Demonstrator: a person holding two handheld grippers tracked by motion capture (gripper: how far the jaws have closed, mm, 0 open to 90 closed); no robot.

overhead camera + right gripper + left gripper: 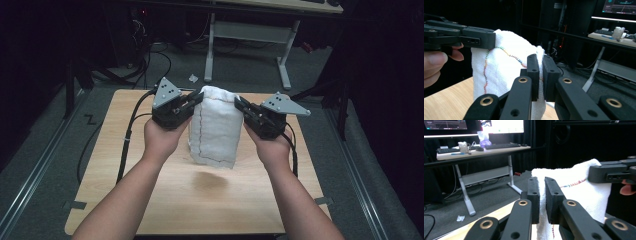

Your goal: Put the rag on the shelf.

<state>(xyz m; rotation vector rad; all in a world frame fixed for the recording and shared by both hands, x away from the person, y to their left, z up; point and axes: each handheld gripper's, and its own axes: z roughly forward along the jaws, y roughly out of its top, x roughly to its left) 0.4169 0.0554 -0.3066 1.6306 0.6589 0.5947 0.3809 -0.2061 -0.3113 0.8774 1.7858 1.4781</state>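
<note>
A white towel point(216, 131) with a multicoloured stitched seam hangs folded in the air above the wooden table point(150, 200), its lower edge just off the surface. My left gripper point(196, 100) is shut on the towel's upper left corner, my right gripper point(241, 104) on its upper right corner. In the left gripper view the towel point(579, 192) runs from between my jaws across to the right gripper point(609, 171). In the right gripper view the towel point(499, 67) stretches from my jaws to the left gripper point(471, 37), with fingers point(434, 62) behind it.
The table edge drops to grey carpet on all sides. A white-legged desk point(250, 30) stands beyond the far edge, with keyboards and a monitor point(499, 126) on it. Cables point(125, 145) trail off the left side. A scrap of paper point(193, 77) lies on the floor.
</note>
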